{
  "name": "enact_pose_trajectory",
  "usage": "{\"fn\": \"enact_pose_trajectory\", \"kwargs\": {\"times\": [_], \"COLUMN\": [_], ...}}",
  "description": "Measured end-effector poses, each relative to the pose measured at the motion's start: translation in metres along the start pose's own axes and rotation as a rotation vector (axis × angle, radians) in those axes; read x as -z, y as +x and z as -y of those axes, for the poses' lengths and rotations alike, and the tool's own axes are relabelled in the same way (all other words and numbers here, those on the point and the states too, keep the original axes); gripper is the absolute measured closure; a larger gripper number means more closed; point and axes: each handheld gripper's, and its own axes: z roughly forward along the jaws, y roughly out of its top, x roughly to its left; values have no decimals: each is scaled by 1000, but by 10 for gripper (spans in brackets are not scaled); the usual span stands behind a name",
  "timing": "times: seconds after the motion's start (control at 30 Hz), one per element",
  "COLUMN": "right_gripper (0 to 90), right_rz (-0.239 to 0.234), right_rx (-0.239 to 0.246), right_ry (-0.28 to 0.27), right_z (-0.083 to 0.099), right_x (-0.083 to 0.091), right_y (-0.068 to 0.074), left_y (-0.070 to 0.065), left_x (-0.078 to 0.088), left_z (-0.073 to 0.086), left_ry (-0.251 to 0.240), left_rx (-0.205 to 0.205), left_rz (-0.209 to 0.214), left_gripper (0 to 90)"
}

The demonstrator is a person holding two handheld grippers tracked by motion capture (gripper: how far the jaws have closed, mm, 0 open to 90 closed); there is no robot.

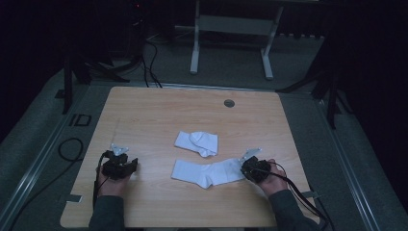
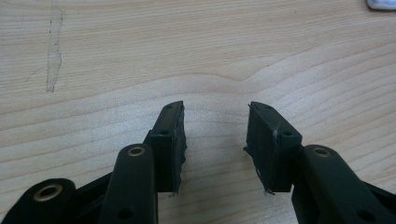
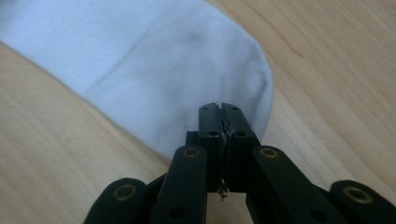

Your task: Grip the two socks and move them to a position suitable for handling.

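A white sock [image 1: 207, 172] lies flat and stretched out at the middle front of the wooden table [image 1: 144, 110]. A second white sock [image 1: 197, 142], folded over, rests just behind it. My right gripper [image 1: 244, 168] sits at the flat sock's toe end. In the right gripper view it [image 3: 219, 108] is shut, its tips over the sock's rounded toe [image 3: 187, 70], and no fabric shows between the jaws. My left gripper [image 1: 129, 163] rests at the front left, apart from both socks. In the left gripper view it [image 2: 215, 112] stands open over bare wood.
A round metal grommet [image 1: 229, 103] is set in the table near its back edge. A white stand's legs [image 1: 195, 48] rise on the floor behind the table. A black cable [image 1: 70, 149] loops on the floor at the left. A sliver of sock [image 2: 380, 3] shows far ahead of the left jaws.
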Motion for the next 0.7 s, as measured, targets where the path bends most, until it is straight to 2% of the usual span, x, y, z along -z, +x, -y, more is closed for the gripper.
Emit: {"fn": "enact_pose_trajectory", "kwargs": {"times": [0.17, 0.37, 0.57, 0.7], "right_gripper": [877, 840, 837, 835], "right_rz": [-38, -120, -146, -168], "right_rx": [-2, -11, 7, 41], "right_ry": [-6, -36, -52, -54], "right_z": [1, 0, -6, -20], "right_x": [1, 3, 1, -4], "right_y": [8, 27, 40, 51], "left_y": [-1, -1, -1, -2], "left_x": [0, 0, -1, -1], "left_z": [0, 0, 0, 0], "left_ry": [-2, 1, 3, 4], "left_rx": [-4, -6, -7, -9], "left_rz": [-1, 1, 4, 3], "left_gripper": [568, 568, 568, 568]}}
